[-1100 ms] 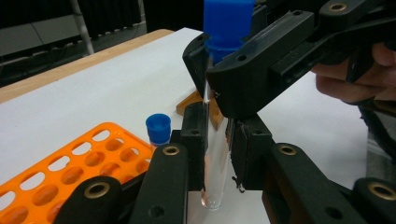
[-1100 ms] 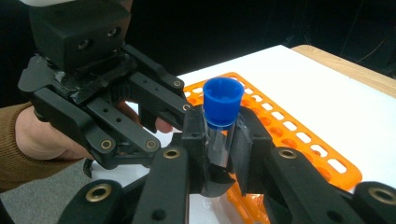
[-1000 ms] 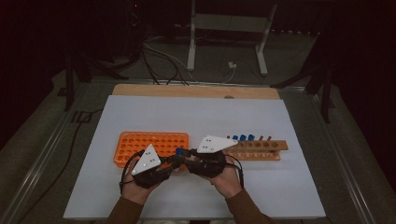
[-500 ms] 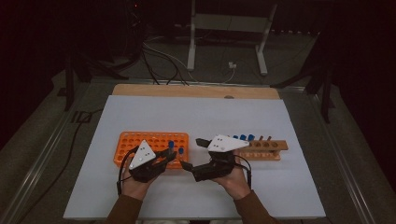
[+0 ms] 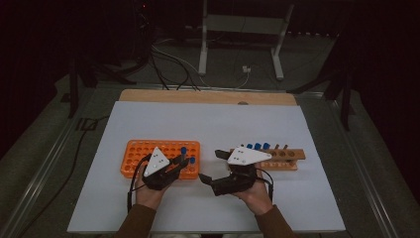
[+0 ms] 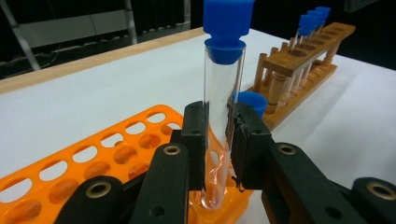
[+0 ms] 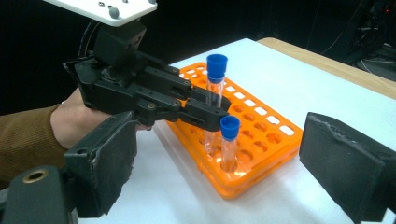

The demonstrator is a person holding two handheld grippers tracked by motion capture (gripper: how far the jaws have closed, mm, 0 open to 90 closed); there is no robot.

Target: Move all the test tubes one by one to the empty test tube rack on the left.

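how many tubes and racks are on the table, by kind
blue-capped tubes: 5
orange rack: 1
wooden rack: 1
total: 7

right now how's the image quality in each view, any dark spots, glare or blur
High view: dim, the surroundings nearly black, the white table evenly lit. Left gripper view: the tube in the left gripper is sharp, with faint reflections on the glass; the wooden rack goes soft. Right gripper view: the right gripper pads are blurred up close; the orange rack is clear.
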